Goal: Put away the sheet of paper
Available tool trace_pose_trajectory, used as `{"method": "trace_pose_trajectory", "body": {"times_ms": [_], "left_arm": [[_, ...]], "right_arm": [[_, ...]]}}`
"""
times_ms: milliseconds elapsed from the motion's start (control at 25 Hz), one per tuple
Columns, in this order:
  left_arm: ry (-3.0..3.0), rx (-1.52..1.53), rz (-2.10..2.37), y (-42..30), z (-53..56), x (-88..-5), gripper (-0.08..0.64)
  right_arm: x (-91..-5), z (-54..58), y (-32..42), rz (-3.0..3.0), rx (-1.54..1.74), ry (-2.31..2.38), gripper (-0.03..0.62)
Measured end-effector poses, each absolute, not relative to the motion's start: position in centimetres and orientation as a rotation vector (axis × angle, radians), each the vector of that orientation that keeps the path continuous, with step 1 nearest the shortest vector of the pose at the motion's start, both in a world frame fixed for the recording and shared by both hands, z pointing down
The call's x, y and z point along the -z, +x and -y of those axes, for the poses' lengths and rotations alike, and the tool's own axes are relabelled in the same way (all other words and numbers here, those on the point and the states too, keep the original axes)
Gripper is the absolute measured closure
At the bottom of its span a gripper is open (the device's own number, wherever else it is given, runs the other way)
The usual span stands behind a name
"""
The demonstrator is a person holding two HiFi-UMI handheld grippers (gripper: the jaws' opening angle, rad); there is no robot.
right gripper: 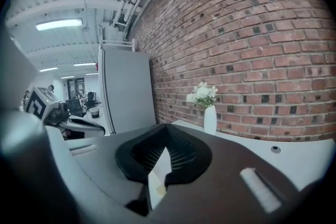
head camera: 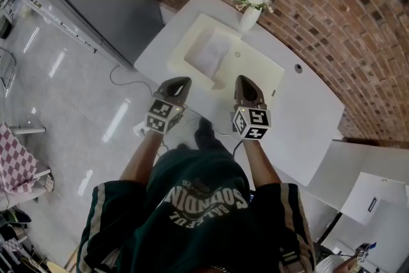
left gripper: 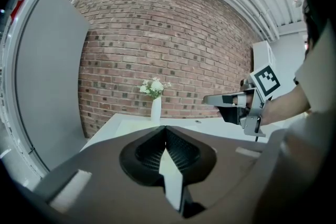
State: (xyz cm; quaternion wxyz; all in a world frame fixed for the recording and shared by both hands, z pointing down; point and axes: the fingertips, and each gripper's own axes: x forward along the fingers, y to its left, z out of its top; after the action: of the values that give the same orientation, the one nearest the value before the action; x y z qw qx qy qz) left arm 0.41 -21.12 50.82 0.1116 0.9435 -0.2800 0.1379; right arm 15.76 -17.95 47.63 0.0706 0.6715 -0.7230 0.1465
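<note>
While your left tool (head camera: 181, 81) and right tool (head camera: 243, 79) sit closed, empty | sheet of paper (head camera: 211, 51) lies ahead, midway between them.

We see a white table (head camera: 307, 118); a cream tray (head camera: 255, 70) lies across its middle, and a vase of white flowers (head camera: 249, 18) stands at its far edge.

Both forearms (head camera: 142, 160) reach forward, left gripper (head camera: 181, 81) and right gripper (head camera: 242, 80) level, fingers (left gripper: 184, 152) pressed together.
</note>
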Motion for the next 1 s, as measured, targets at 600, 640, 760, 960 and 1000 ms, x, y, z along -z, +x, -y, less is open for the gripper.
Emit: {"method": "trace_pose_trajectory", "body": {"times_ms": [600, 640, 760, 960, 1000], "left_arm": [[2.748, -0.414, 0.818, 1.3, 22.2, -51.6, 0.549], [2.747, -0.416, 0.816, 1.3, 22.2, -51.7, 0.549], [2.744, -0.423, 0.810, 1.4, 22.4, -51.9, 0.549], [2.738, -0.432, 0.811, 1.5, 23.0, -52.1, 0.549], [2.736, -0.433, 0.812, 1.5, 23.1, -52.1, 0.549]], "right_arm": [[-47.8, 19.0, 15.8, 2.196, -0.460, 1.987, 0.592], [-47.8, 19.1, 15.8, 2.196, -0.459, 1.985, 0.592], [-48.0, 19.4, 15.8, 2.194, -0.463, 1.978, 0.592], [-48.3, 20.1, 15.8, 2.198, -0.478, 1.968, 0.592], [-48.3, 20.2, 15.9, 2.198, -0.480, 1.966, 0.592]]}}
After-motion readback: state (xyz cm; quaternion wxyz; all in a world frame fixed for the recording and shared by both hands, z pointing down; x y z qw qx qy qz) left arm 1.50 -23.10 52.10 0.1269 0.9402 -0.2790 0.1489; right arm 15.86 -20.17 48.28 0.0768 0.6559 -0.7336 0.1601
